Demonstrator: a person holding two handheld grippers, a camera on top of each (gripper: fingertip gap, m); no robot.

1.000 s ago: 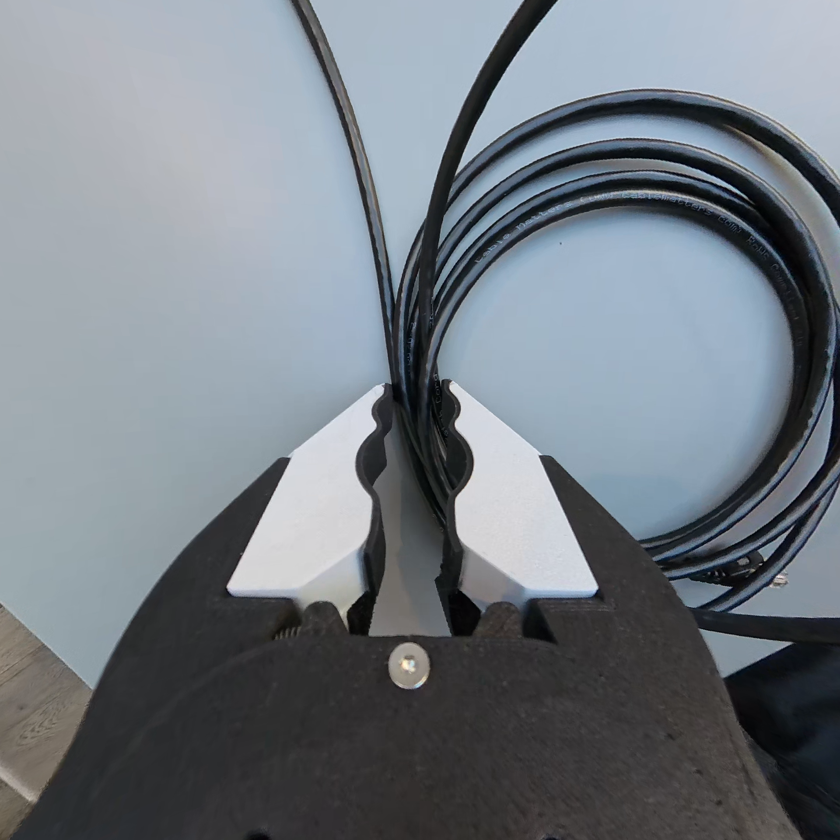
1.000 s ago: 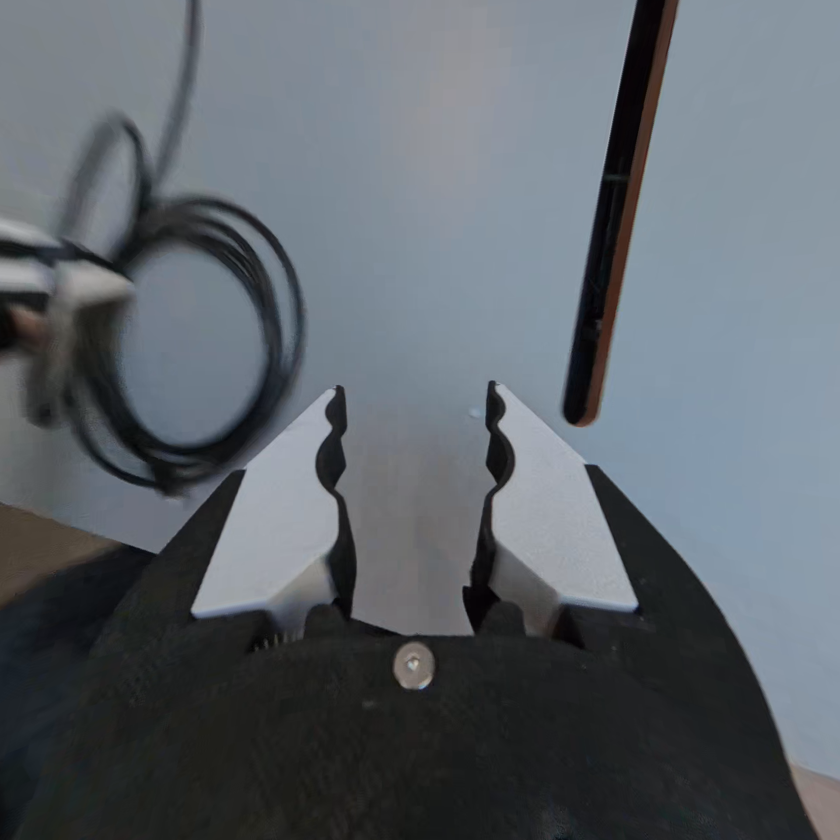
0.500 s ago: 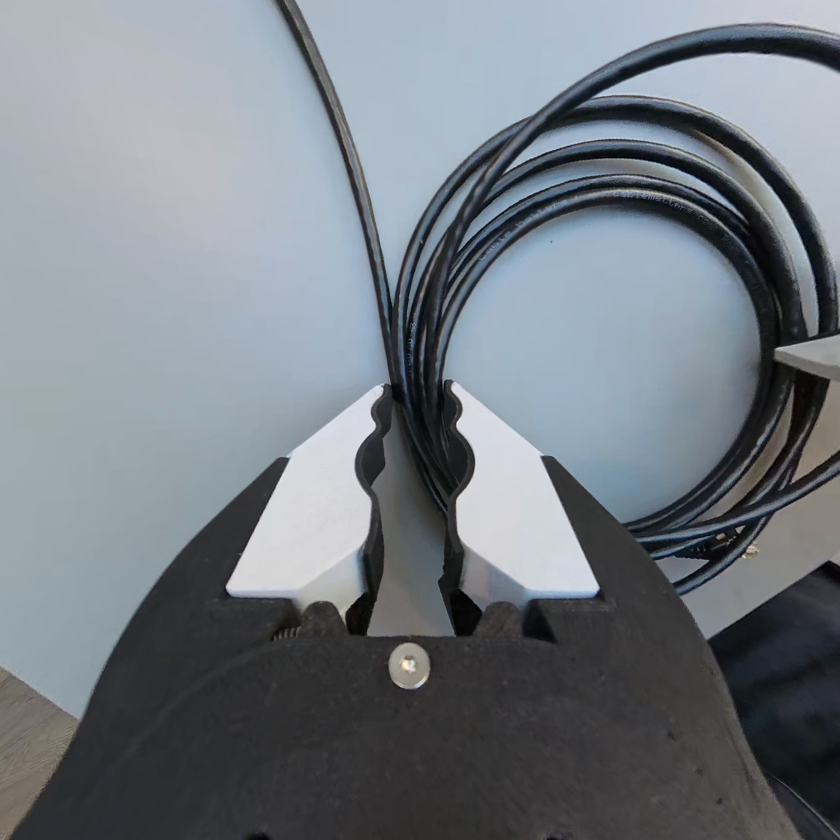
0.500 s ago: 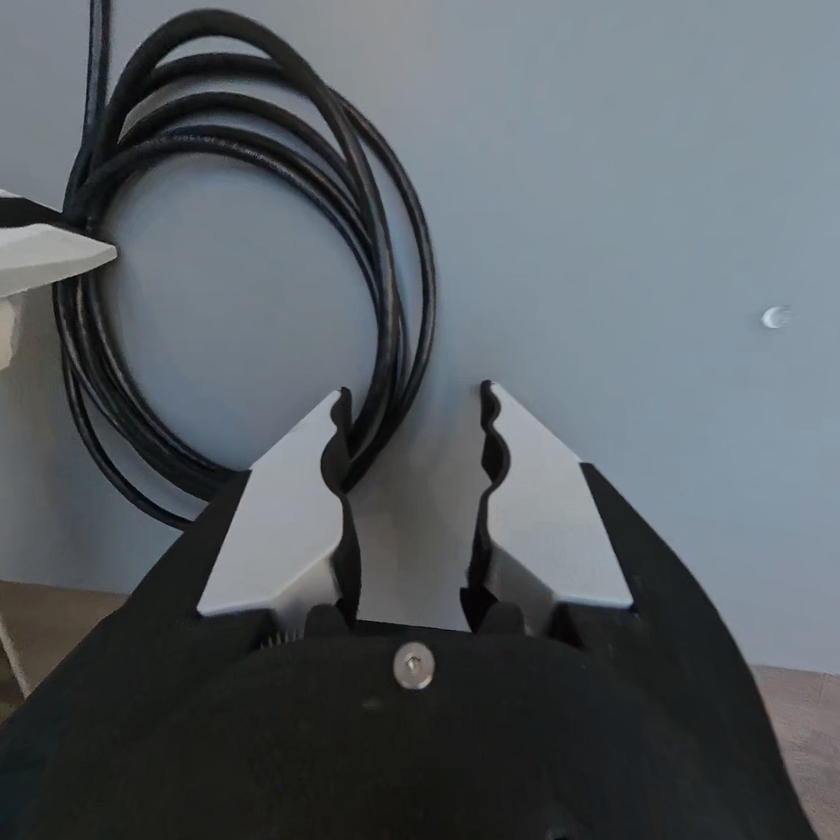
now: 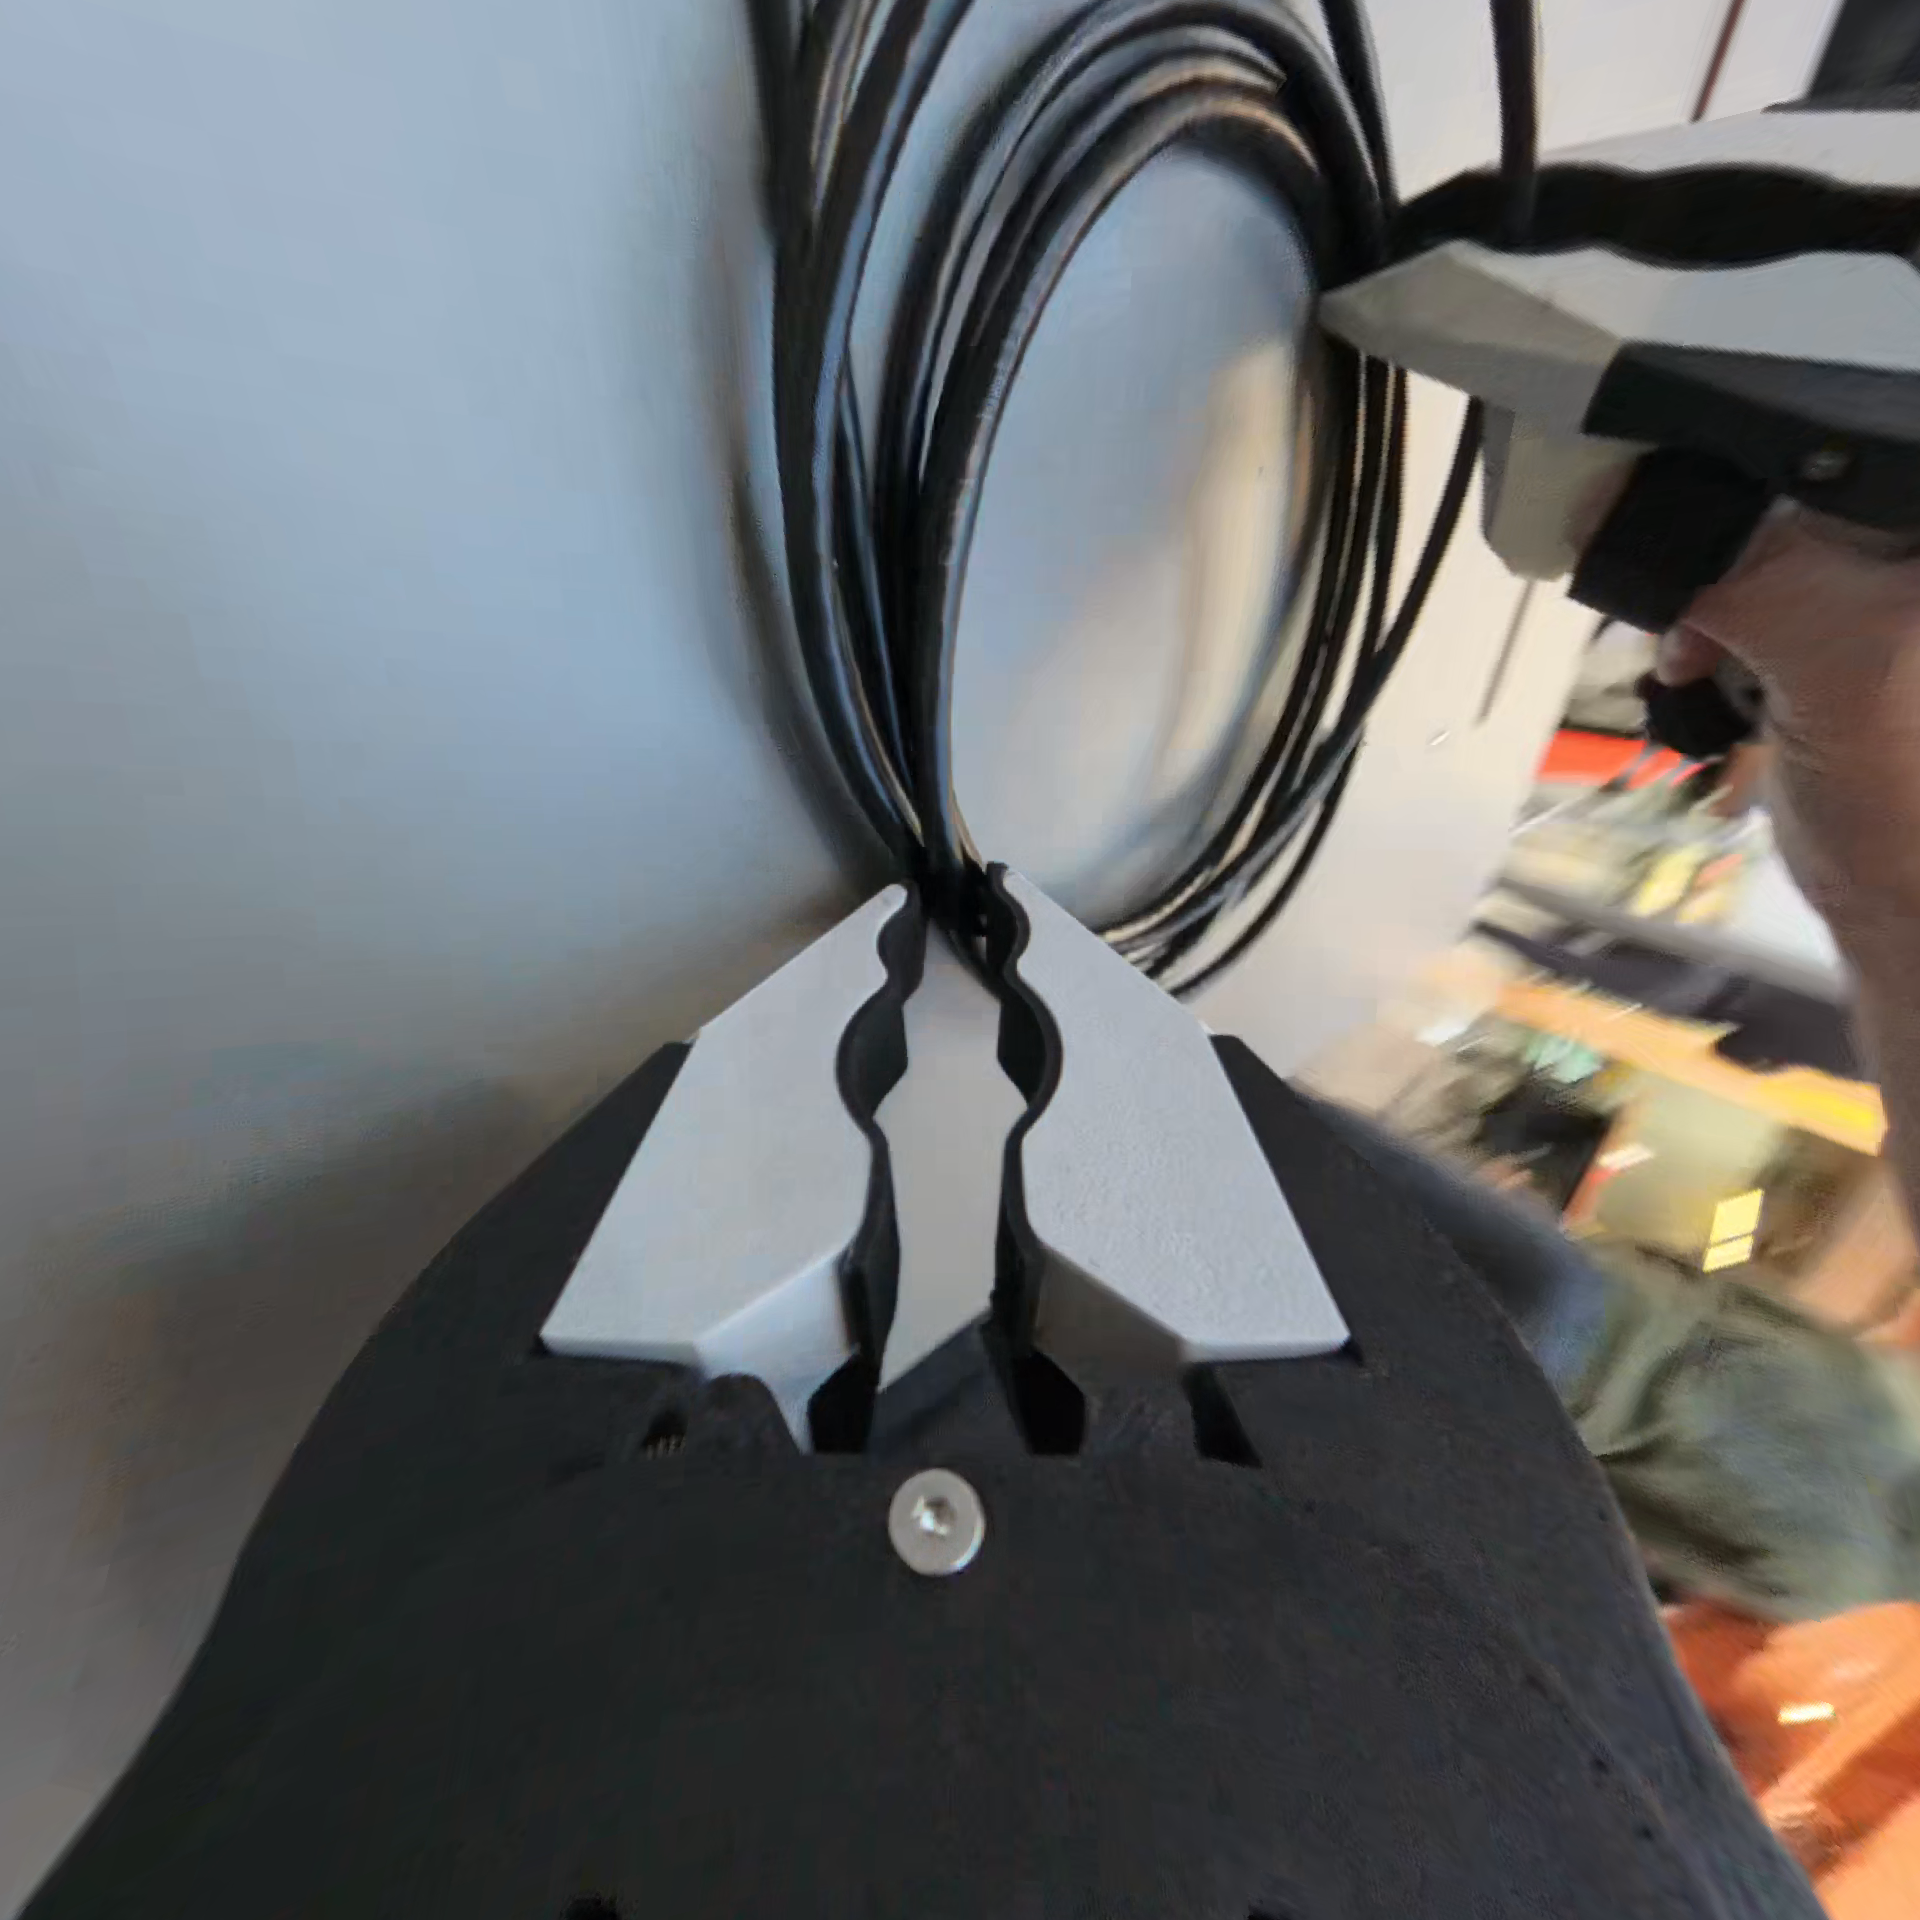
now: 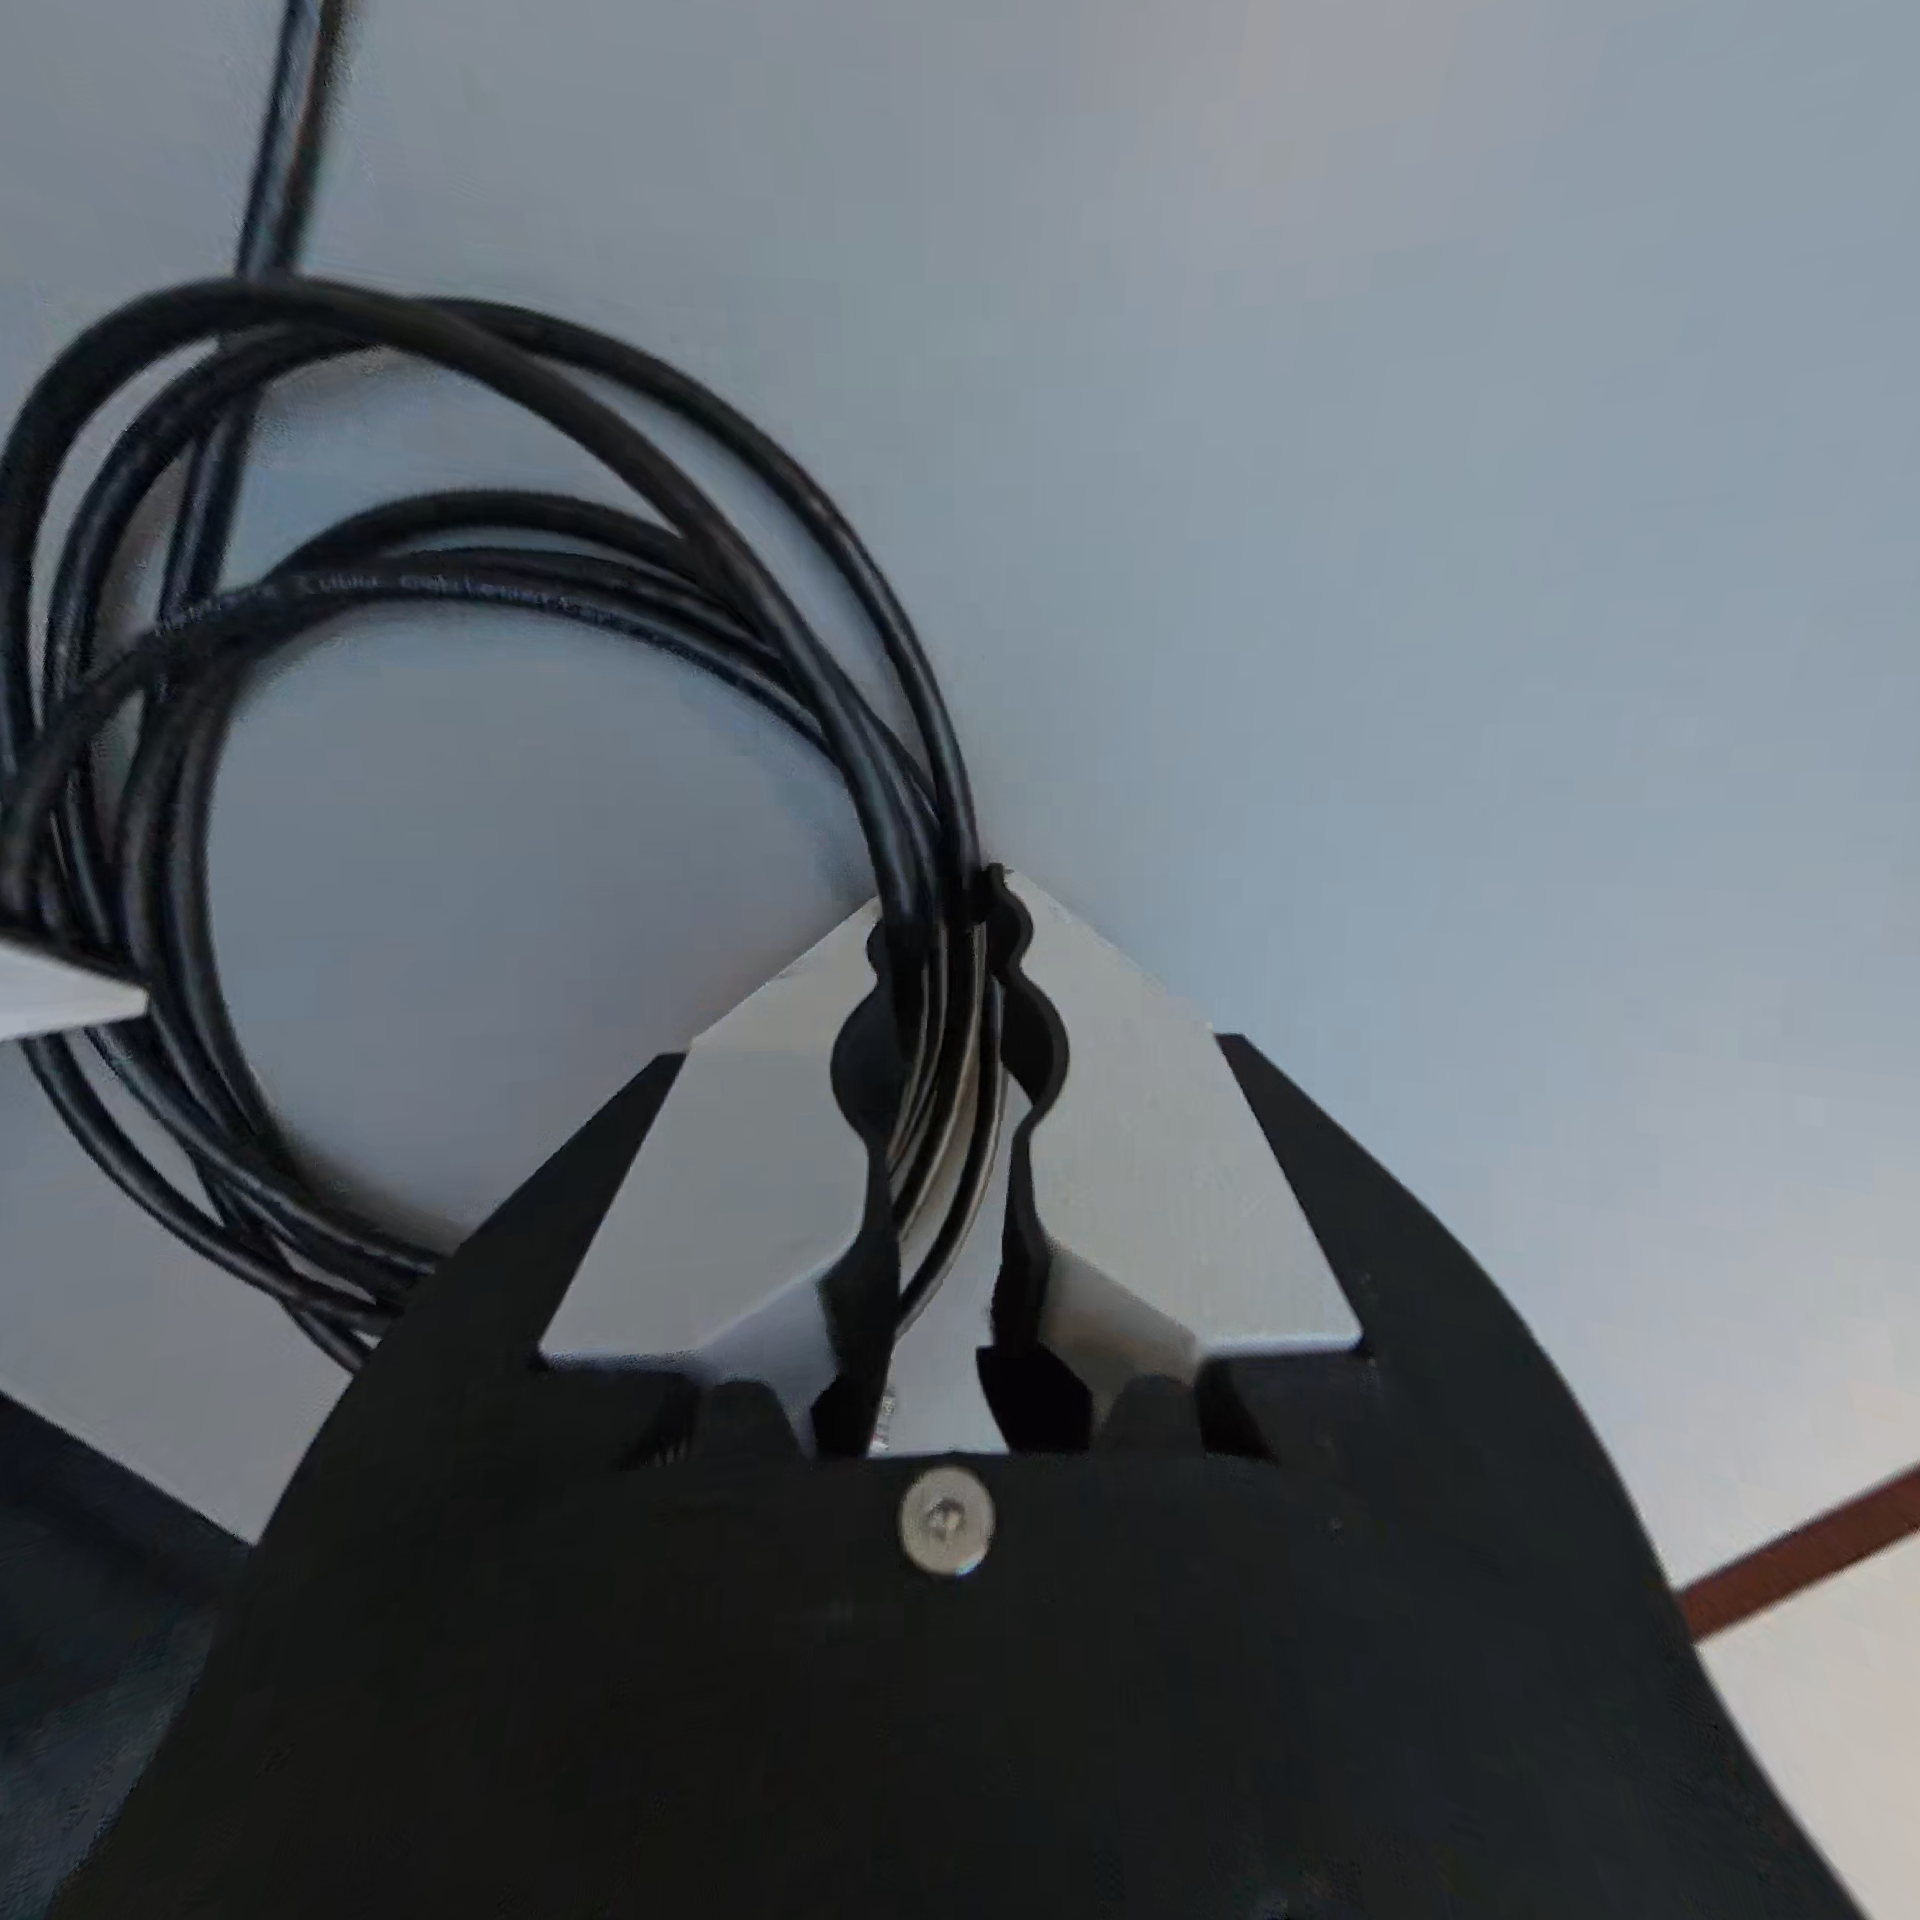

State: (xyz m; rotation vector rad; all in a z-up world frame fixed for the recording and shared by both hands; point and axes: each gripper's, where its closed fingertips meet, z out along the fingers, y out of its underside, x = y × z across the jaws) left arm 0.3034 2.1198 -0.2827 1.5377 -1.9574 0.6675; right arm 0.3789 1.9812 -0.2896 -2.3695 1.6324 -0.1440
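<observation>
Between your two grippers hangs the coiled black cable (image 6: 499, 582), its loops held in front of a pale blue-grey surface (image 6: 1455, 520). Your left gripper (image 5: 954, 904) is clamped on one side of the coil, the strands bunched tight at the fingertips. Your right gripper (image 6: 940, 914) is closed around the opposite side, with several strands running down between its fingers (image 6: 1143, 1143). In the left wrist view the right gripper shows at the upper right, pinching the far side of the loops, with your hand (image 5: 1829, 790) behind it. A loose strand (image 6: 281, 135) of cable runs up and out of view above the coil. To the right of the pale surface lies blurred clutter (image 5: 1621, 1039) and a dark red-brown strip (image 6: 1808, 1548).
</observation>
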